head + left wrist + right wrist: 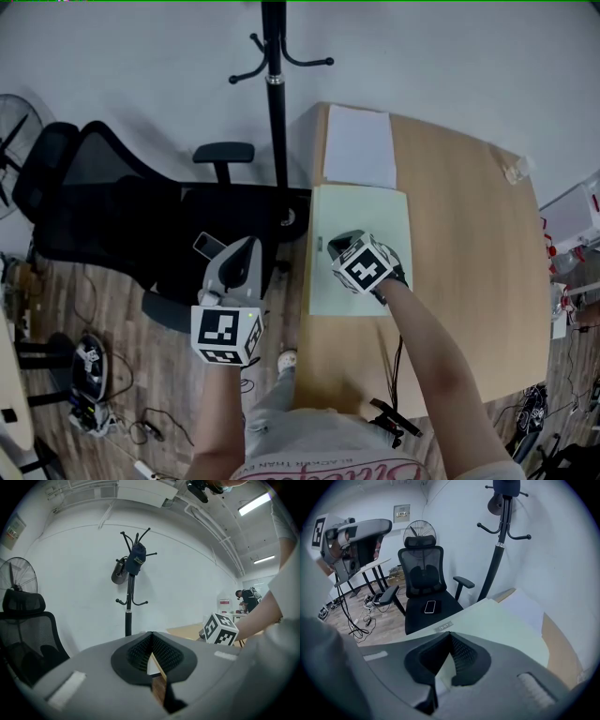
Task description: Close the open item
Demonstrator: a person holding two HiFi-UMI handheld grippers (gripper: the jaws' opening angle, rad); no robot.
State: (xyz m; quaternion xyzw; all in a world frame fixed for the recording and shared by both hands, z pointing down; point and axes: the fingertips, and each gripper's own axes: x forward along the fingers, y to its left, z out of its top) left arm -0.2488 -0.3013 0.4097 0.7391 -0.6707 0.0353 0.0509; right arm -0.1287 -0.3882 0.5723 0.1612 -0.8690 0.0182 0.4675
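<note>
A pale green folder (361,214) lies flat and shut on the wooden table (464,244), with a small label on its left edge (443,626). My right gripper (341,241) hovers just over the folder's left half, jaws shut with nothing between them; in the right gripper view its tips (450,633) point across the folder (497,620) toward the chair. Left of the table's edge my left gripper (250,244) is held over the chair seat, also shut and empty. In the left gripper view its tips (151,633) frame the table edge (157,668), and the right gripper's marker cube (220,629) shows.
A white sheet (358,145) lies beyond the folder. A black office chair (122,206) with a phone (430,606) on its seat stands left of the table. A coat stand (275,94) rises by the table's far left corner. Cables and a fan (14,131) crowd the floor.
</note>
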